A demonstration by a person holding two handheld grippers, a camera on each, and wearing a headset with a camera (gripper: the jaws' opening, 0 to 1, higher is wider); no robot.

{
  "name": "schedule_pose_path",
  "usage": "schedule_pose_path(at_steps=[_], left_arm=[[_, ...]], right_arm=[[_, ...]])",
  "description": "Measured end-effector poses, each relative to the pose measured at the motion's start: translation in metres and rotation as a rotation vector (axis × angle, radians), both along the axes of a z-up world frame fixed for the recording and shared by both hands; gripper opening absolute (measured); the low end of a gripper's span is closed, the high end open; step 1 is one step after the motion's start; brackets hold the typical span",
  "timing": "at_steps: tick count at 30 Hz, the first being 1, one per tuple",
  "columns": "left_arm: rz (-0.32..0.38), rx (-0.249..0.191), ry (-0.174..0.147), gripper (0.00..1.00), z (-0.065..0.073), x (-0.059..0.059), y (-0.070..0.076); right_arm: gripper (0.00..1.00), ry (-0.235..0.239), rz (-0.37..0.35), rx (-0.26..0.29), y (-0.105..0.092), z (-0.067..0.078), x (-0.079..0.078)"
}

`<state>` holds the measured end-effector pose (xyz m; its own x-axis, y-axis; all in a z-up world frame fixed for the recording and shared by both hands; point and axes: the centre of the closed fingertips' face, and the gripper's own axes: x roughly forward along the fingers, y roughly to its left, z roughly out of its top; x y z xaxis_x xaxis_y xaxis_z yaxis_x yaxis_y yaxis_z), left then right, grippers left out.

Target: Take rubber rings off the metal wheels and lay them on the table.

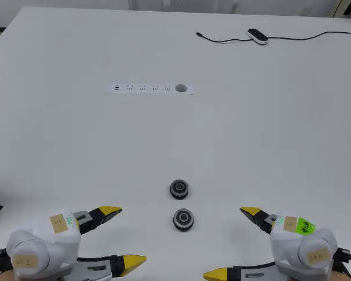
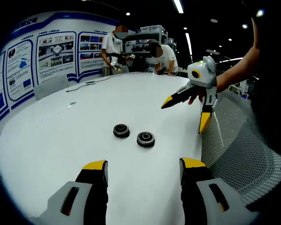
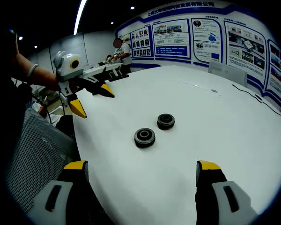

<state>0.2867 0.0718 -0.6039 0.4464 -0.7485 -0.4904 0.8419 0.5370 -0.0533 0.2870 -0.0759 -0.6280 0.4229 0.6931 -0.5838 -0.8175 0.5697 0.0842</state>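
The white worktop (image 1: 269,146) carries everything, and the nearer wheel (image 1: 183,219) serves as the marker: it lies flat close to the person's edge, with the second wheel (image 1: 179,188) just beyond it and not touching. The left gripper (image 1: 131,234) is to the left of that nearer wheel and the right gripper (image 1: 223,241) to its right, both apart from it, each with its jaws spread wide and holding nothing. A socket strip (image 1: 150,88) lies well beyond the nearer wheel. Each wheel is a small metal disc with a dark band round its rim, which I take to be the rubber ring (image 3: 144,144); both rings look to be in place. The wheel should be stiff, fairly heavy for its size and smooth, so one gripper will likely need to pin it across the hub while the other pinches the soft, stretchy ring at its outer edge and peels it off sideways
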Motion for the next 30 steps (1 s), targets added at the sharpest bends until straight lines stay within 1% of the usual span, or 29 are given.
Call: schedule_pose_path(at_steps=[7, 8, 14, 17, 22, 25, 27, 29, 30], left_arm=[[-0.033, 0.012, -0.003, 0.6, 0.002, 0.004, -0.01], [-0.038, 0.017, -0.006, 0.59, 0.001, 0.005, -0.012], [-0.066, 0.029, -0.003, 0.55, 0.0, 0.007, -0.019], [-0.079, 0.035, -0.005, 0.54, -0.001, 0.009, -0.023], [-0.1, 0.049, -0.009, 0.5, -0.003, 0.013, -0.03], [-0.105, 0.046, -0.01, 0.49, -0.001, 0.016, -0.035], [-0.116, 0.055, -0.017, 0.48, -0.002, 0.018, -0.037], [-0.127, 0.074, -0.008, 0.45, -0.005, 0.019, -0.04], [-0.14, 0.092, -0.022, 0.44, -0.007, 0.02, -0.041]], right_arm=[[0.96, 0.006, 0.0, 0.01, 0.003, -0.001, 0.001], [0.96, 0.007, 0.003, 0.01, 0.004, -0.001, 0.0], [0.95, 0.011, 0.004, 0.016, 0.006, -0.001, 0.001], [0.95, 0.013, 0.002, 0.019, 0.006, -0.002, 0.002], [0.95, 0.016, 0.001, 0.029, 0.009, -0.002, 0.002], [0.95, 0.017, 0.002, 0.034, 0.01, -0.002, 0.002], [0.95, 0.018, 0.003, 0.036, 0.012, -0.002, 0.002], [0.95, 0.02, 0.002, 0.038, 0.012, -0.003, 0.002], [0.95, 0.021, 0.002, 0.04, 0.013, -0.003, 0.002]])
